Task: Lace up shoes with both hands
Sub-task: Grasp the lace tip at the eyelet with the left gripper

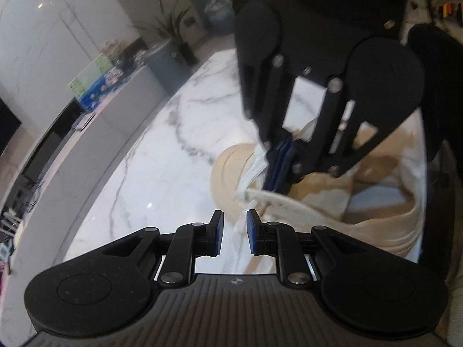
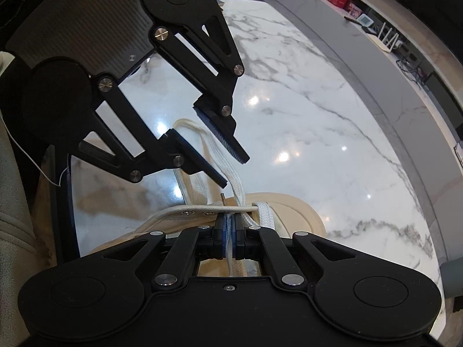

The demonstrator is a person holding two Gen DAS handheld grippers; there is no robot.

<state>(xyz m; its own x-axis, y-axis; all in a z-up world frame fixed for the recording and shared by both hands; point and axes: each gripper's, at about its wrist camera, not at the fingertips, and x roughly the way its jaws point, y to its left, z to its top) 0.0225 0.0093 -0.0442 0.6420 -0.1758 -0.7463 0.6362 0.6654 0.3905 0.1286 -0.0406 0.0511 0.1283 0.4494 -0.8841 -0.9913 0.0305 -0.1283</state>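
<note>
Our right claw (image 2: 229,231) pinches the white lace (image 2: 235,179) tight over the shoe (image 2: 301,217), so our left claw (image 2: 222,156), spread, can grab it.

White lace (image 2: 235,185) runs between the black jaws with blue pads (image 2: 220,238). Beyond the jaws, the shoe (image 2: 292,211) is cream, the table (image 2: 318,121) white marble with grey veins.

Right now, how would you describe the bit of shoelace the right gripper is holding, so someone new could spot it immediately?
On the white marble table lies a beige canvas shoe with flat white woven laces. At its metal eyelet row, the right gripper is shut on one strand of lace. Unlike the loose laces trailing across the table under the open left gripper, this strand is pinched between blue pads.
</note>
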